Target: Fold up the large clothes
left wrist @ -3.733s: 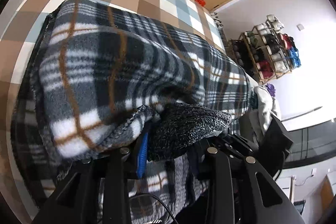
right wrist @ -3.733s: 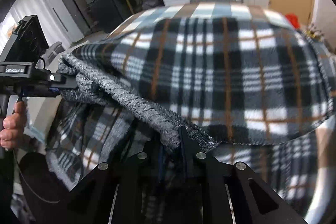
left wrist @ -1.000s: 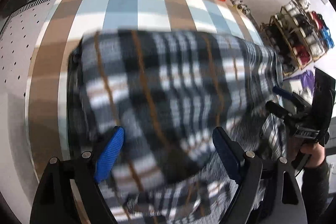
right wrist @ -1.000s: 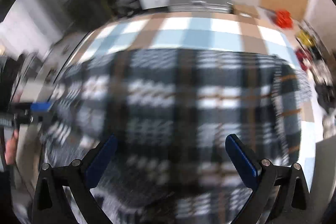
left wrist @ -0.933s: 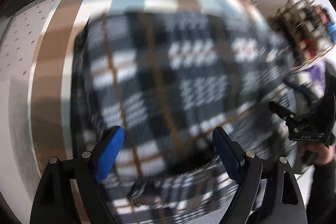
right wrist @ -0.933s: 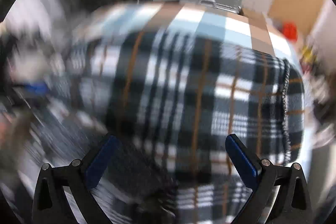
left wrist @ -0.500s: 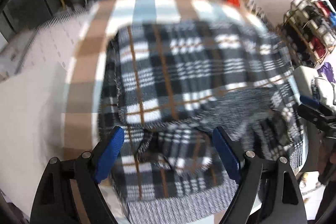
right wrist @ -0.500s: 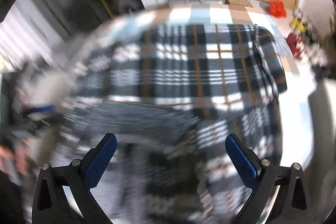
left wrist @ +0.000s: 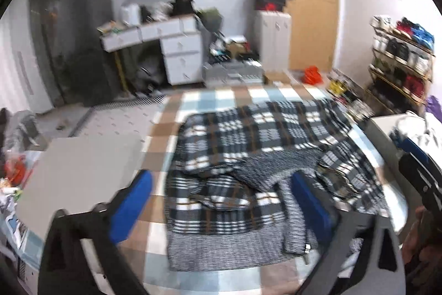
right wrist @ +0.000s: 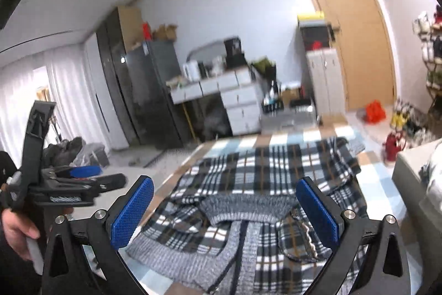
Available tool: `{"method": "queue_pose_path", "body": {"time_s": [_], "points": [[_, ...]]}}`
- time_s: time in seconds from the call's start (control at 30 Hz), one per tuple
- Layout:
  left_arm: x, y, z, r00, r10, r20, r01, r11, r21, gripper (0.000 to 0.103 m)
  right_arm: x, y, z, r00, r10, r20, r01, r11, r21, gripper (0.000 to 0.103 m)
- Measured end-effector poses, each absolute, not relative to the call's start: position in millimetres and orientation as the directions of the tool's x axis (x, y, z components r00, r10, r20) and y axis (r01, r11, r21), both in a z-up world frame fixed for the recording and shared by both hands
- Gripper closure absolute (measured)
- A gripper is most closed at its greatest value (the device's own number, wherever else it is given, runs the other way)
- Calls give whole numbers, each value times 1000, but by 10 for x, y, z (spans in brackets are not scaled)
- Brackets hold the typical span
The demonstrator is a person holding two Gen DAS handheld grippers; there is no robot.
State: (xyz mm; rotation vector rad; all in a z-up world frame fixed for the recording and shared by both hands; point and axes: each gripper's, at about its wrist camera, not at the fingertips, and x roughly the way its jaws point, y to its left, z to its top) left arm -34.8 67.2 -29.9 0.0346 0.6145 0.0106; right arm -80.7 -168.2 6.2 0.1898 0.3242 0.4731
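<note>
Up close, left gripper (left wrist: 221, 205) with blue ribbed pads opening wide and empty, right gripper (right wrist: 225, 208) likewise spread and empty, fleecy plaid garment (left wrist: 248, 156) with grey knit lining lying rumpled, partly folded, on checked bed cover (left wrist: 165, 129).

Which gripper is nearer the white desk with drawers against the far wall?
Left gripper, marginally. Both hang open above the plaid garment, the desk across the room; right gripper sits further right.
</note>
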Motion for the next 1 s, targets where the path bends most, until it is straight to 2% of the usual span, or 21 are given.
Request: {"method": "queue_pose_path", "body": {"time_s": [0.1,0.17,0.37,0.5,0.73,0.87,1.0], "points": [[-336,702,-407,814,17,-580,0,1000,29,1,-778,-1755,-63,844,463,-272,-390,876,283,0],[-308,793,-574,791,-1,-612,-4,1000,-6,1,-708,-1804,-66,827,458,-327,-365,879,307,0],[-154,1198,-1015,710,4,-704,-68,996,-64,1,-635,-1946,-174,810,473,-348,-345,863,370,0],[-9,1467,-1235,651,-45,-757,-88,987,-134,1,-650,-1889,-230,803,478,-357,-374,870,321,0],[144,1741,-1396,615,-167,-771,-66,963,-261,1,-693,-1723,-251,784,503,-365,-428,863,269,0],[102,1841,-1552,585,-154,-797,-90,963,-253,1,-704,-1654,-282,775,501,-385,-442,866,235,0],[173,1883,-1624,543,-207,-814,-99,947,-307,1,-688,-1593,-314,755,516,-404,-459,857,235,0]]}}
